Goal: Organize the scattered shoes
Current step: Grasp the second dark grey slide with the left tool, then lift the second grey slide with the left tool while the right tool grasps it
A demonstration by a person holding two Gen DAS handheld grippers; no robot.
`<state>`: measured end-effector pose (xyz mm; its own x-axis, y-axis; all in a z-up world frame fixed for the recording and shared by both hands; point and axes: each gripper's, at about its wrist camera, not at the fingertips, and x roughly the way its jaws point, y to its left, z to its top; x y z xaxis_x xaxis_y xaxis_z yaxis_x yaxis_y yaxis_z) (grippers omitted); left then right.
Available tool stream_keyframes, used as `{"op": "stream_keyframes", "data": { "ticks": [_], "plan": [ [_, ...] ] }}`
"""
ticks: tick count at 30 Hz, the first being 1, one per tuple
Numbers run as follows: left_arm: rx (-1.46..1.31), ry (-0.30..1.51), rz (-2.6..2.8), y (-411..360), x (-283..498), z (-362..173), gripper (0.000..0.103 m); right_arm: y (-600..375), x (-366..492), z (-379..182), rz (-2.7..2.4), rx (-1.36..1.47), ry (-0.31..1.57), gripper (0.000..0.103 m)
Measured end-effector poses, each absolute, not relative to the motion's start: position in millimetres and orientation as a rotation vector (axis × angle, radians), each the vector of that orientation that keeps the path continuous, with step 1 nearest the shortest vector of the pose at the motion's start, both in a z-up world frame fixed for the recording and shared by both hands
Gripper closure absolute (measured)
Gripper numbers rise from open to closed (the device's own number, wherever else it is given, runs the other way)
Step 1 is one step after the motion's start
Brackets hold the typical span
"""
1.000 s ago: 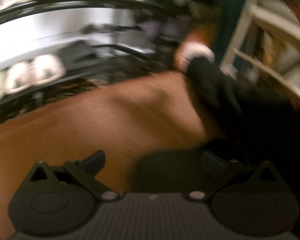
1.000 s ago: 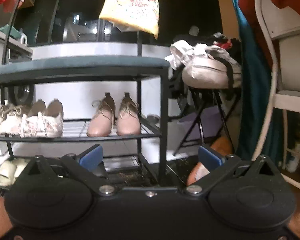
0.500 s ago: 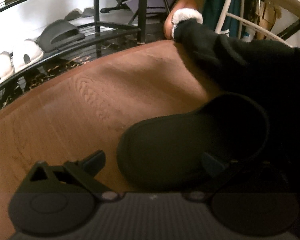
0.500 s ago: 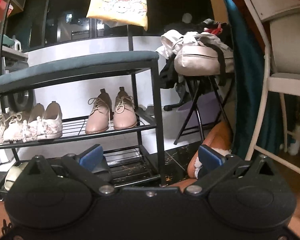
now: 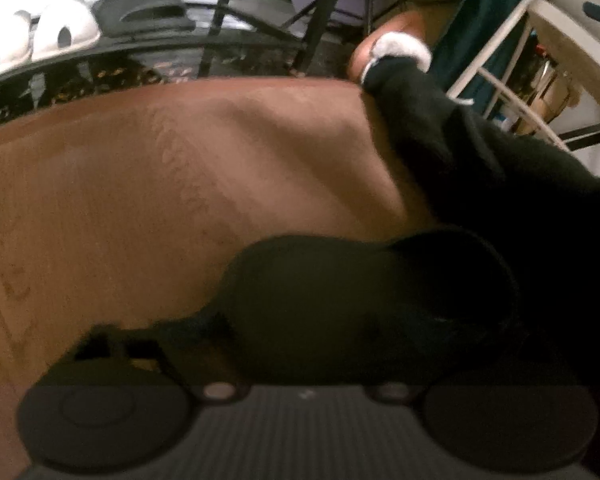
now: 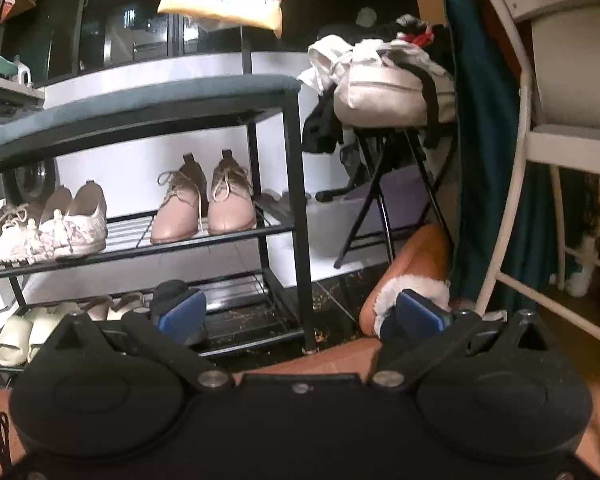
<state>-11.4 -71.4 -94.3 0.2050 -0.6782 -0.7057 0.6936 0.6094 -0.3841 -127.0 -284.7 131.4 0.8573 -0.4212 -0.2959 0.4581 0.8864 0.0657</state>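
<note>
Clog, black, is lying on the floor right at the left gripper; its jaw state cannot be told. Right gripper is being held apart before the rack.

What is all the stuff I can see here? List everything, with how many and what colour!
Black slipper: one, black, on the brown floor, right at the left gripper.
Fur-lined slipper: one, brown with white fluff, on the floor right of the rack.
Shoe rack: one, black metal with a padded top.
Lace-up shoes: a pair, pink, middle shelf, right.
Sneakers: whitish, middle shelf, left; count unclear.
Slides: a pair, cream, bottom shelf.
Bag: one, beige, on a folding stand.
Chair: one, white, far right.
Left gripper: black, blurred.
Right gripper: black with blue pads, open.
</note>
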Motion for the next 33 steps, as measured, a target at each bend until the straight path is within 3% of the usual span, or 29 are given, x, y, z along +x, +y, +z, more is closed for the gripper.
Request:
{"op": "stream_keyframes", "data": {
  "ticks": [5,8,14,15,17,19,22,27,29,30,33],
  "plan": [
    [-0.068,0.939,-0.895,-62,-3,-87,0.057,-288,-127,130,-0.465,0.139,0.282,0.0],
    [-0.08,0.903,-0.831,-55,2,-82,0.079,-288,-126,130,-0.468,0.142,0.286,0.0],
    [-0.229,0.911,-0.857,-43,11,-77,0.083,-285,-126,132,-0.466,0.143,0.287,0.0],
    [-0.262,0.915,-0.881,-43,11,-76,0.081,-285,-126,133,-0.466,0.142,0.286,0.0],
    [-0.319,0.92,-0.931,-42,11,-74,0.059,-287,-127,134,-0.475,0.14,0.282,0.0],
    [-0.307,0.917,-1.039,-60,1,-63,0.022,-289,-129,136,-0.483,0.137,0.279,0.0],
    [-0.263,0.927,-1.188,-89,-13,-55,0.016,-291,-131,138,-0.496,0.134,0.274,0.0],
    [-0.151,1.065,-1.334,-136,-29,-71,0.018,-296,-135,141,-0.517,0.128,0.265,0.0],
    [-0.152,1.12,-1.332,-148,-30,-80,0.032,-299,-136,143,-0.525,0.127,0.262,0.0],
    [-0.164,1.131,-1.328,-150,-30,-82,0.048,-305,-138,144,-0.533,0.137,0.264,0.0],
    [-0.225,1.124,-1.314,-158,-28,-85,0.082,-313,-140,142,-0.568,0.148,0.264,0.0]
  ]
}}
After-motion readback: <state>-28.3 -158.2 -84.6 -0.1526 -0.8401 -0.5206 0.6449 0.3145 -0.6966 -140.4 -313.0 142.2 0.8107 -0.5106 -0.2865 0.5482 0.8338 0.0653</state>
